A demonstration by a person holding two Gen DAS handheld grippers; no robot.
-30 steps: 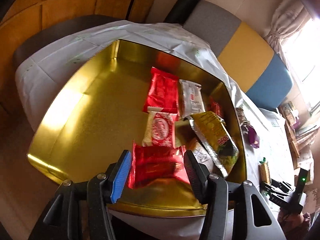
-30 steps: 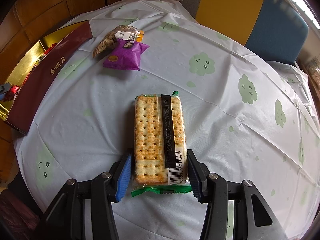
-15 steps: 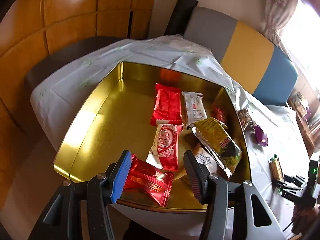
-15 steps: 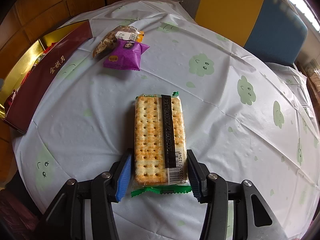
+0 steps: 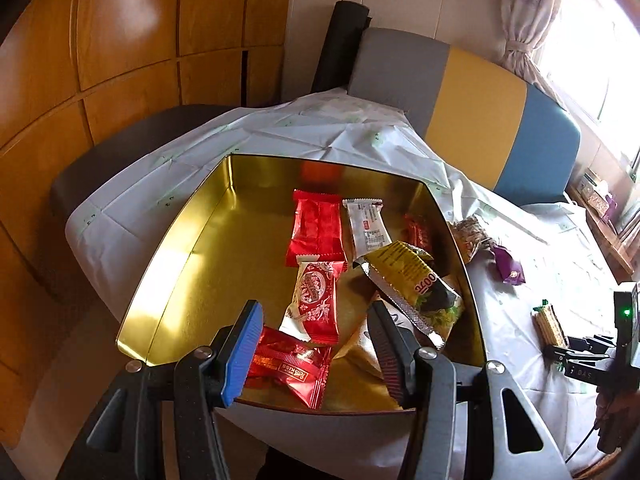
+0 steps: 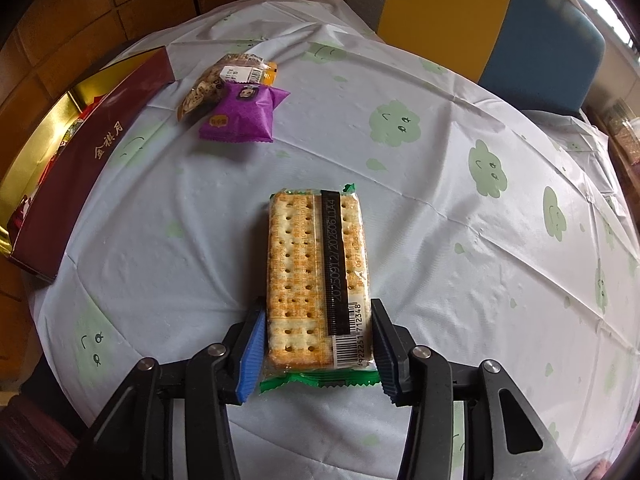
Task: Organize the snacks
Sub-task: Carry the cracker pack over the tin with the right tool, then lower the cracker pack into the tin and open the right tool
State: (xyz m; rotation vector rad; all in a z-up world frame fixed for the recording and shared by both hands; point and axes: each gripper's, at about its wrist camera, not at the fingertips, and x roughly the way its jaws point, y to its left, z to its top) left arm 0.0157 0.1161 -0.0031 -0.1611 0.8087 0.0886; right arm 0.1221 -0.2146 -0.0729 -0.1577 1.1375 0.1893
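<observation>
A long cracker pack (image 6: 308,272) with green ends lies flat on the cloud-print tablecloth. My right gripper (image 6: 317,308) straddles its near end; its jaws are closing and the pads sit right at the pack's sides, with a sliver of gap on the left. My left gripper (image 5: 314,312) hangs open above the near corner of the gold tin (image 5: 176,248) with nothing between its fingers. Below it in the tin lie a shiny red packet (image 5: 288,364), a red-and-white packet (image 5: 312,300), a yellow bag (image 5: 412,280), a red pack (image 5: 318,228) and a white bar (image 5: 368,228).
A purple packet (image 6: 244,114) and a clear bag of nuts (image 6: 208,88) lie on the cloth beside the tin's maroon wall (image 6: 80,176). A grey, yellow and blue bench back (image 5: 472,112) stands behind the table. Wooden panels fill the left.
My left gripper has drawn back and up from the tin, so more of the tin shows. The right jaws have narrowed slightly around the cracker pack, which has not moved.
</observation>
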